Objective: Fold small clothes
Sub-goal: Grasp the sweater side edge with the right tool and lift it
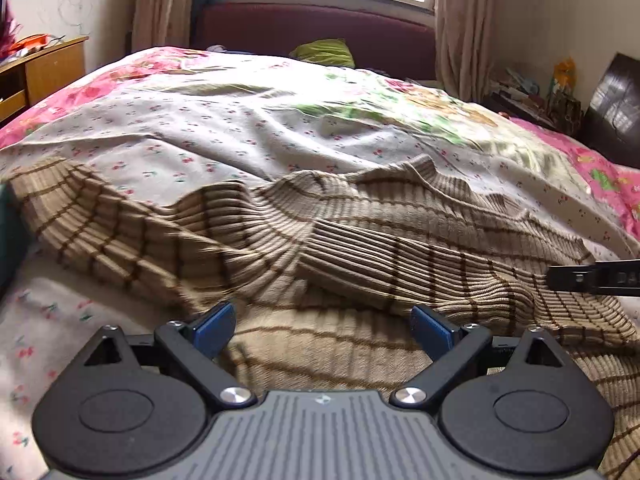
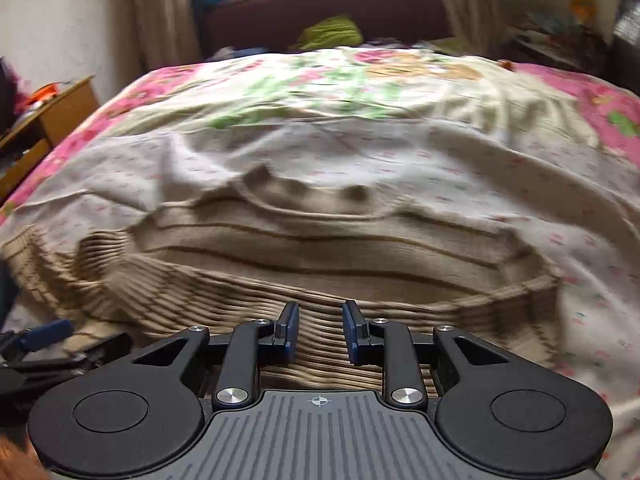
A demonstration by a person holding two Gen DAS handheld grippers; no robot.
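A beige ribbed sweater with brown grid lines (image 1: 360, 248) lies spread on the flowered bedsheet (image 1: 224, 120), one sleeve folded across its body. My left gripper (image 1: 323, 326) is open and empty, low over the sweater's near part. The tip of the right gripper (image 1: 592, 276) shows at the right edge of the left wrist view. In the right wrist view the sweater (image 2: 320, 248) lies ahead, blurred. My right gripper (image 2: 320, 330) has its jaws partly open with a gap between the blue pads, over the sweater's ribbed fabric and holding nothing. The left gripper (image 2: 44, 332) shows at the lower left.
The bed has a dark red headboard (image 1: 320, 32) under a window. A green cloth (image 1: 324, 52) lies by the headboard. A wooden desk (image 1: 44, 68) stands at the left. Cluttered items and a dark panel (image 1: 612, 112) stand at the right.
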